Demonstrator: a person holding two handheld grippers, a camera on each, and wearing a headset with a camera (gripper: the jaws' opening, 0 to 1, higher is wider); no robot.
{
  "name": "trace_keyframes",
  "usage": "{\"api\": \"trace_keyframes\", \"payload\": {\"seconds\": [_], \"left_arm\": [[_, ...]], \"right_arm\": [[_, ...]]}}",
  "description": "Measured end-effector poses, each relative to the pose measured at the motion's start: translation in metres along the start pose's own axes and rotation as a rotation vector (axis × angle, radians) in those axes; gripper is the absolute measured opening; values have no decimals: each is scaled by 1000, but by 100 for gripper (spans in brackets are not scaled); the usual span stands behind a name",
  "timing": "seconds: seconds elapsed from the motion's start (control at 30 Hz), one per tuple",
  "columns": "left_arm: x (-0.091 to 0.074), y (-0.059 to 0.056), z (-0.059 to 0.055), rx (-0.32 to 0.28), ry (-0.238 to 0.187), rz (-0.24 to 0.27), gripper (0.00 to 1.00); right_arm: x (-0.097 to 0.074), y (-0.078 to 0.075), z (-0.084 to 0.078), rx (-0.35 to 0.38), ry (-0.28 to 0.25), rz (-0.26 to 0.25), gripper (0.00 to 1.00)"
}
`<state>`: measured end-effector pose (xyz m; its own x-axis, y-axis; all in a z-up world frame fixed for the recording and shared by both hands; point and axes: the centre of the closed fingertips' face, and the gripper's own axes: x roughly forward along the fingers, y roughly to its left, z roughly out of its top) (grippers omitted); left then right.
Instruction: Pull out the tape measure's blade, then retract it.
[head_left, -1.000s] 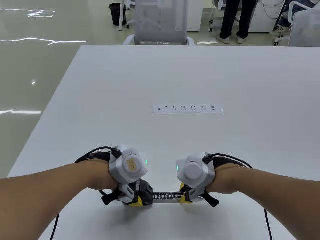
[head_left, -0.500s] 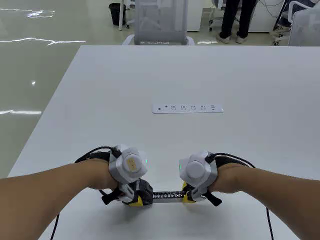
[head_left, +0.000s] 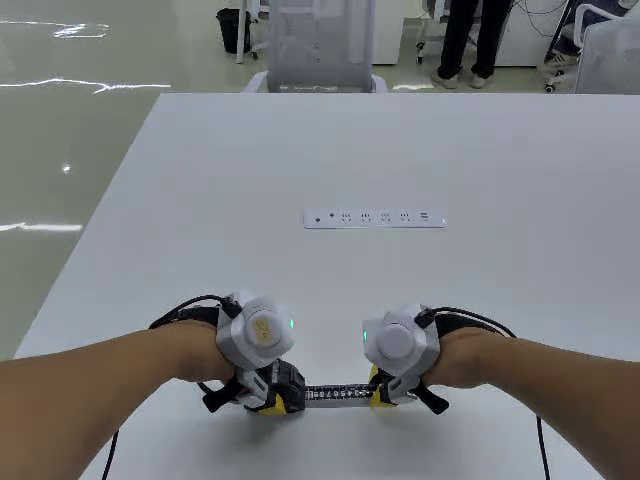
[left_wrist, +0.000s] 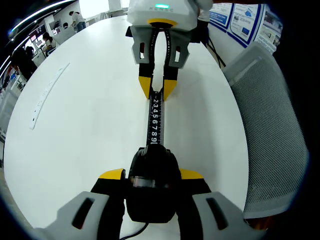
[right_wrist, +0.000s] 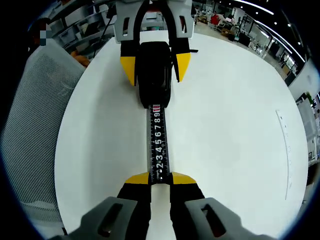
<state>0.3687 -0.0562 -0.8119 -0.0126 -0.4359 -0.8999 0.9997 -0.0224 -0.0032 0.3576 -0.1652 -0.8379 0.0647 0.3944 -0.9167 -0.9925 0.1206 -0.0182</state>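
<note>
The tape measure's black case (left_wrist: 152, 177) sits between the yellow-tipped jaws of my left gripper (left_wrist: 151, 176), which is shut on it. A short length of numbered blade (left_wrist: 154, 121) runs straight out of the case along the white table to my right gripper (right_wrist: 160, 178), shut on the blade's end (right_wrist: 159, 172). In the head view the left gripper (head_left: 268, 392), the blade (head_left: 338, 393) and the right gripper (head_left: 385, 392) line up near the table's front edge, with the case (head_left: 283, 386) at the left. The right gripper view shows the case (right_wrist: 154, 72) straight ahead.
A white power strip (head_left: 375, 218) lies flat at mid-table, well beyond the grippers. A grey mesh chair (left_wrist: 272, 125) stands close to the table's near edge. Another chair (head_left: 320, 45) is at the far end, and a person's legs (head_left: 478, 35) stand behind it.
My right gripper has drawn slightly further right, away from the case, and a little more blade is out. The left gripper and the case have stayed put.
</note>
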Motion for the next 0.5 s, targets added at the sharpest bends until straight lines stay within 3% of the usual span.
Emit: {"api": "trace_keyframes", "payload": {"seconds": [0.5], "left_arm": [[1, 0, 0, -5, -1, 2, 35]], "right_arm": [[-4, 0, -8, 0, 6, -1, 12]]}}
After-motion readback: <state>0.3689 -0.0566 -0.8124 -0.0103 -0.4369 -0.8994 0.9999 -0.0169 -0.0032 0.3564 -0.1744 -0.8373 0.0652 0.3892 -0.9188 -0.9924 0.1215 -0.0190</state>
